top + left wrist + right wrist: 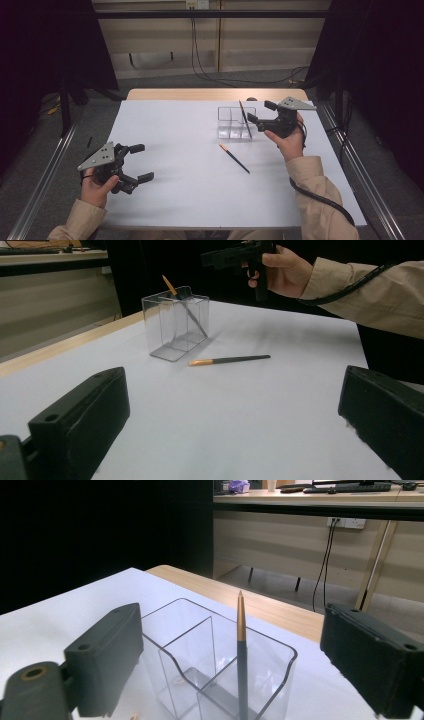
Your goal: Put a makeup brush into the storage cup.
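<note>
1. White tabletop (190, 190): one pen (245, 119) leans in the clear organizer (231, 123) near the far right corner; another pen (234, 158) lies mid-tabletop.
2. Right gripper (259, 113), jaws released beside the organizer, could knock it over when withdrawing.
3. Left gripper (139, 162), spread and empty, might roll the loose pen away.

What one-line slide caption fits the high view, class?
Right gripper, jaws open, beside a clear holder with one pen standing inside; second pen lies on the white table.
</note>
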`<state>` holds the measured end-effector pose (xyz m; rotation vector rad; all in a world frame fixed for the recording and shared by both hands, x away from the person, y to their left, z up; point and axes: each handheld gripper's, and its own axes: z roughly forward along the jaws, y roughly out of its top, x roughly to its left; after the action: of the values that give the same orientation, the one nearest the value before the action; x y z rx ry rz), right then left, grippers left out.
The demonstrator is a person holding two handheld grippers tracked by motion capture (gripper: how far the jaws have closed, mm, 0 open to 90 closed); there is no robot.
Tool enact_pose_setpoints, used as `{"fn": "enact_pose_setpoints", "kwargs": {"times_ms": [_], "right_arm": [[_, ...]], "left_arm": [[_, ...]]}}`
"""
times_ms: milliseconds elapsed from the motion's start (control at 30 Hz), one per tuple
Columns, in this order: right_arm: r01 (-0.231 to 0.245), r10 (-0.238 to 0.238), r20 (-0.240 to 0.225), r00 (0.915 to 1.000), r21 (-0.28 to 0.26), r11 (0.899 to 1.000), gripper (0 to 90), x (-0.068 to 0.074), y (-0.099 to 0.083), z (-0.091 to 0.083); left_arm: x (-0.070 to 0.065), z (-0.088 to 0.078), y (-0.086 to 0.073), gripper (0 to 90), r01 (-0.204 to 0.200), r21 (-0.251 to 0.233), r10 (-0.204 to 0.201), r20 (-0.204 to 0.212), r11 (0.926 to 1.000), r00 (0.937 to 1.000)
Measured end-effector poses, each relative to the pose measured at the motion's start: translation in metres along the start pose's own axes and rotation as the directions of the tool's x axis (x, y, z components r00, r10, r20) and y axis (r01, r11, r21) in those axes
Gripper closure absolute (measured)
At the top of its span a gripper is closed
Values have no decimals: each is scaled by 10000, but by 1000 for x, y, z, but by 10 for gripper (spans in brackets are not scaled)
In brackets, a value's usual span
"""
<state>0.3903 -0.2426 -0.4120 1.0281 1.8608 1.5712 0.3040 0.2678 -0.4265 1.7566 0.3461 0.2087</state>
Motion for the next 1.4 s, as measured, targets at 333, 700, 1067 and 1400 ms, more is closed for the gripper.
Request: {"fn": "enact_pose_setpoints", "kwargs": {"times_ms": [333, 700, 1067, 1400], "right_arm": [[154, -153, -207, 9997, 48, 9999, 56, 7, -3, -10], [400, -393, -392, 9985, 150, 9991, 35, 15, -4, -22], [399, -390, -507, 9979, 163, 9991, 32, 20, -6, -35], [443, -429, -537, 9976, 247, 9987, 28, 26, -12, -51]], "left_arm": [[0, -1, -1, 0, 1, 3, -1, -23, 10000, 10000], [0, 0, 0, 0, 5, -11, -5, -20, 10000, 10000], [1, 0, 0, 0, 1, -42, -1, -10, 10000, 10000], [1, 1, 0, 0, -1, -47, 1, -13, 10000, 10000]]}}
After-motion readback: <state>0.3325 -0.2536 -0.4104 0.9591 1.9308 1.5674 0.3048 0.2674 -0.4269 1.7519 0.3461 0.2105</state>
